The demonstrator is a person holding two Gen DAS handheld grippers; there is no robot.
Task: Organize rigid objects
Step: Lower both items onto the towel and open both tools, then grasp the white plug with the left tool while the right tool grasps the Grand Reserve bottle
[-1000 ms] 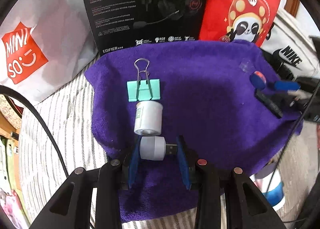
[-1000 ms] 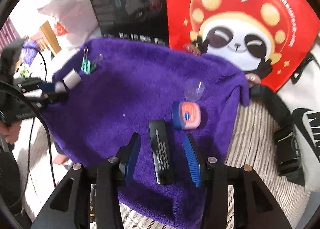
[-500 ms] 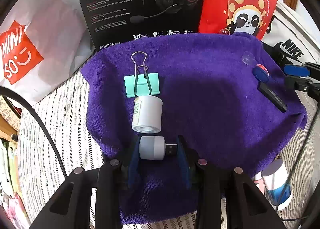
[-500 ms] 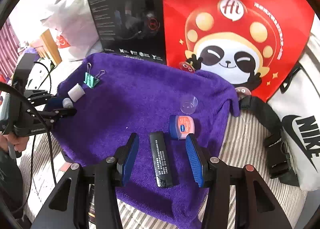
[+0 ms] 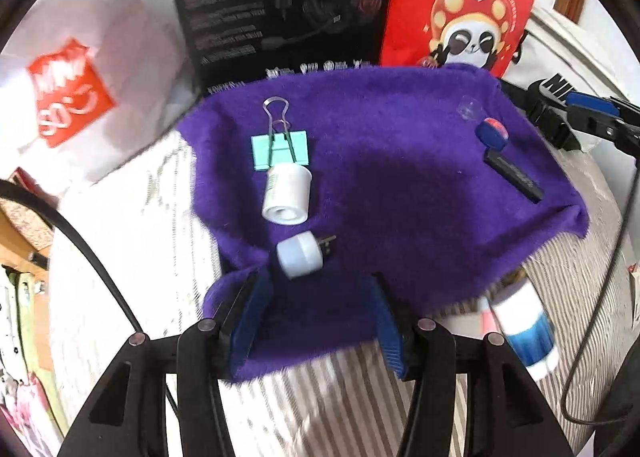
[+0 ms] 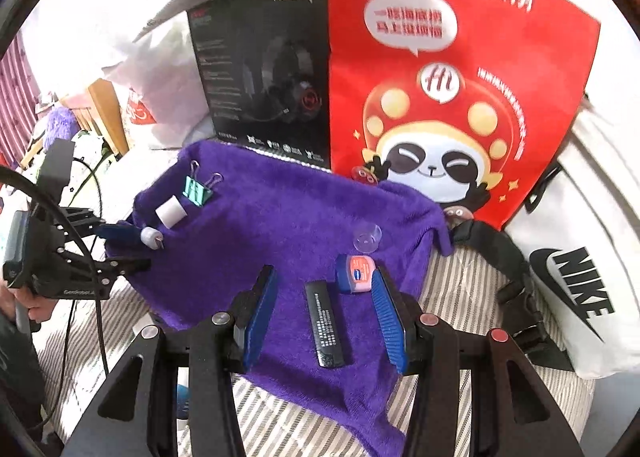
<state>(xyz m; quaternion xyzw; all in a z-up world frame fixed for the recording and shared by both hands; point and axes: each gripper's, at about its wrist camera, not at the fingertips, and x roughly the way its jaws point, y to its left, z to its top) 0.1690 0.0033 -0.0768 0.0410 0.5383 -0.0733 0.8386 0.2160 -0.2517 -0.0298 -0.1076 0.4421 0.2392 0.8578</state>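
A purple towel (image 5: 392,177) (image 6: 272,241) carries the objects. On its left lie a mint binder clip (image 5: 280,147) (image 6: 197,190), a white bottle (image 5: 287,195) (image 6: 171,212) and a white USB plug (image 5: 302,254) (image 6: 150,236). My left gripper (image 5: 320,321) is open, just behind the USB plug and not touching it. On the right lie a black bar (image 6: 325,324) (image 5: 513,176), a blue jar with a pink lid (image 6: 355,272) (image 5: 493,132) and a clear cap (image 6: 366,238) (image 5: 469,107). My right gripper (image 6: 326,315) is open around the black bar.
A black headset box (image 6: 264,77), a red panda bag (image 6: 444,97) and white bags (image 5: 80,69) stand behind the towel. A white Nike bag (image 6: 576,281) and black strap (image 6: 500,257) lie right. A blue-white tube (image 5: 524,329) lies on the striped sheet.
My left gripper opened, let go of the USB plug and drew back; the plug now lies tilted on the towel. My right gripper rose and pulled back a little, still open over the black bar.
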